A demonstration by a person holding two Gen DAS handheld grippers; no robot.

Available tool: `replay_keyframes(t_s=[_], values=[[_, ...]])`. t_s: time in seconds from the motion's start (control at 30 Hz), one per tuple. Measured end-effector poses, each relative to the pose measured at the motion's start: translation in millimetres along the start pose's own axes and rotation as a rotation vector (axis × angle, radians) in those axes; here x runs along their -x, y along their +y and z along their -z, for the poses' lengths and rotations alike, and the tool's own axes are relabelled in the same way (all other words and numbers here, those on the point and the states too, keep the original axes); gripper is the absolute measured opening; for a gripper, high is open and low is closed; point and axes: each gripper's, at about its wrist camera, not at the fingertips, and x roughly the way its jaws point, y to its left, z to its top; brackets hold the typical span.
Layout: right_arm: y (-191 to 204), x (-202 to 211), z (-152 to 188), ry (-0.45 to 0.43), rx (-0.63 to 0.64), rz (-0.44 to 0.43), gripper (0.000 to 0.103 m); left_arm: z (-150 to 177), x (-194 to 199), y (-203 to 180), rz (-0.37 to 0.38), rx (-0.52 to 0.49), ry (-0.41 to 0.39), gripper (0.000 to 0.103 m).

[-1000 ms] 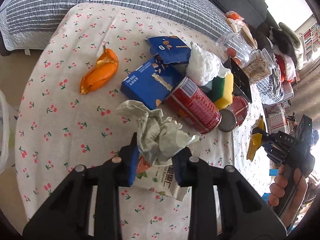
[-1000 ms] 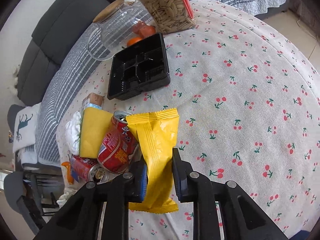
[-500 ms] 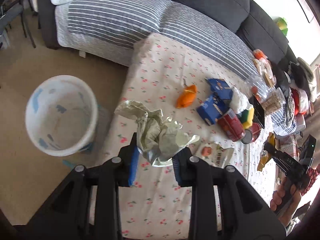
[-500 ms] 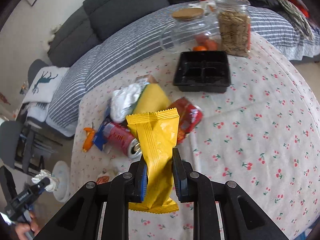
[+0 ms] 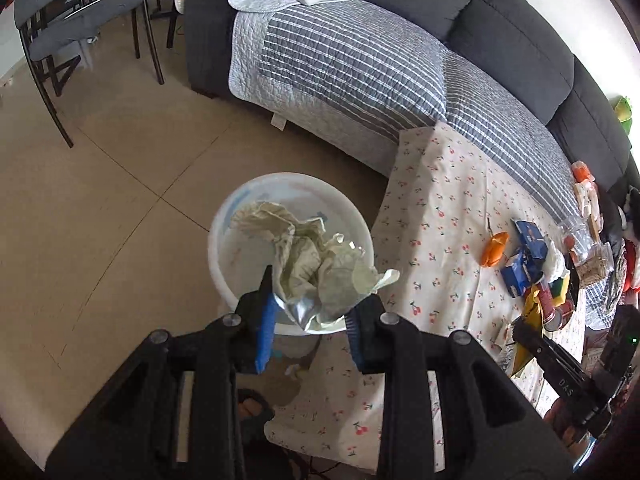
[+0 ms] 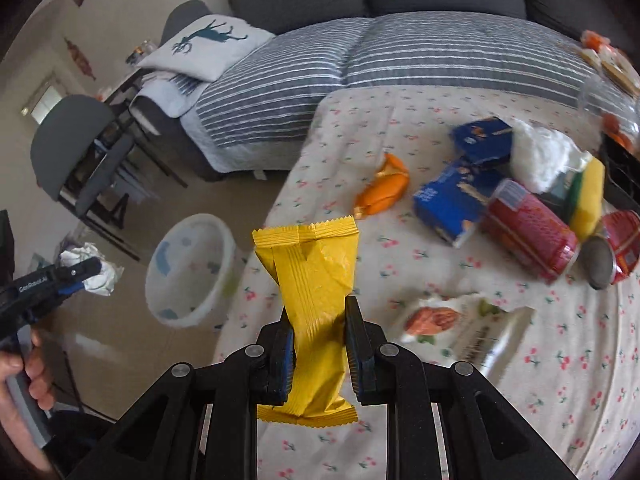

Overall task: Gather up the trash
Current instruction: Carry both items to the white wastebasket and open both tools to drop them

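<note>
My left gripper (image 5: 310, 312) is shut on a crumpled pale wrapper (image 5: 316, 264) and holds it above the white trash bin (image 5: 224, 220) on the floor beside the table. My right gripper (image 6: 318, 336) is shut on a yellow snack wrapper (image 6: 312, 276), held over the table's left part. The bin (image 6: 188, 268) also shows in the right wrist view, with the left gripper (image 6: 92, 276) to its left. On the cherry-print tablecloth (image 6: 400, 140) lie an orange wrapper (image 6: 384, 188), blue boxes (image 6: 452, 196), red cans (image 6: 528, 228), a torn snack packet (image 6: 460, 320) and white tissue (image 6: 540, 156).
A grey sofa with a striped blanket (image 5: 360, 64) runs behind the table. Dark chairs (image 5: 72, 28) stand on the tiled floor at the far left. A yellow-green sponge (image 6: 588, 196) and a black tray (image 6: 620, 176) lie at the table's right.
My left gripper has carried the crumpled wrapper off the table to above the bin. My right gripper has swung left with the yellow wrapper, toward the table's bin side.
</note>
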Motion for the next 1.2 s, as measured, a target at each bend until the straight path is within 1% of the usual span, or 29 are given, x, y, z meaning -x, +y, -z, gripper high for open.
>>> replay_keyframes(t_s=[0.1, 0.23, 0.3, 0.37, 0.43, 0.53, 0.6, 0.63, 0.67, 0.7, 0.73, 0.9, 1.0, 1.1, 1.17, 1.2], values=[[52, -22, -10, -0.01, 0.078, -0.043, 0.023, -4, -11, 11, 0.017, 0.028, 0.042, 0.032], [112, -57, -26, 0.005, 0.139, -0.083, 0.023, -7, -8, 16, -0.021, 0.024, 0.017, 0.033], [134, -71, -35, 0.004, 0.167, -0.075, 0.024, -10, -9, 19, -0.028, 0.026, 0.01, 0.033], [152, -83, -42, -0.007, 0.199, -0.06, 0.025, -13, -13, 22, -0.011, 0.038, 0.022, 0.033], [165, -94, -46, -0.008, 0.229, -0.036, 0.026, -16, -17, 24, -0.014, 0.042, 0.032, 0.033], [173, -112, -50, 0.006, 0.255, -0.014, 0.028, -20, -22, 24, -0.034, 0.039, 0.039, 0.034], [174, -121, -53, 0.015, 0.248, -0.013, 0.029, -23, -25, 27, -0.052, 0.054, 0.041, 0.039], [174, -126, -55, 0.018, 0.238, -0.018, 0.031, -24, -27, 28, -0.058, 0.066, 0.043, 0.046], [173, -129, -56, 0.025, 0.228, -0.02, 0.039, -25, -28, 30, -0.065, 0.077, 0.046, 0.049], [172, -130, -57, 0.029, 0.217, -0.026, 0.051, -26, -28, 31, -0.067, 0.084, 0.043, 0.049], [172, -130, -57, 0.024, 0.207, -0.037, 0.054, -27, -29, 31, -0.067, 0.086, 0.042, 0.05], [171, -123, -57, 0.002, 0.209, -0.043, 0.056, -29, -30, 28, -0.068, 0.079, 0.047, 0.054], [166, -116, -57, -0.008, 0.207, -0.044, 0.057, -30, -32, 27, -0.082, 0.078, 0.05, 0.058], [156, -107, -51, -0.012, 0.198, -0.058, 0.061, -30, -32, 27, -0.087, 0.084, 0.057, 0.06], [146, -101, -46, -0.011, 0.192, -0.064, 0.061, -30, -32, 26, -0.09, 0.079, 0.052, 0.065], [141, -97, -44, -0.01, 0.19, -0.065, 0.061, -30, -32, 25, -0.093, 0.075, 0.048, 0.066]])
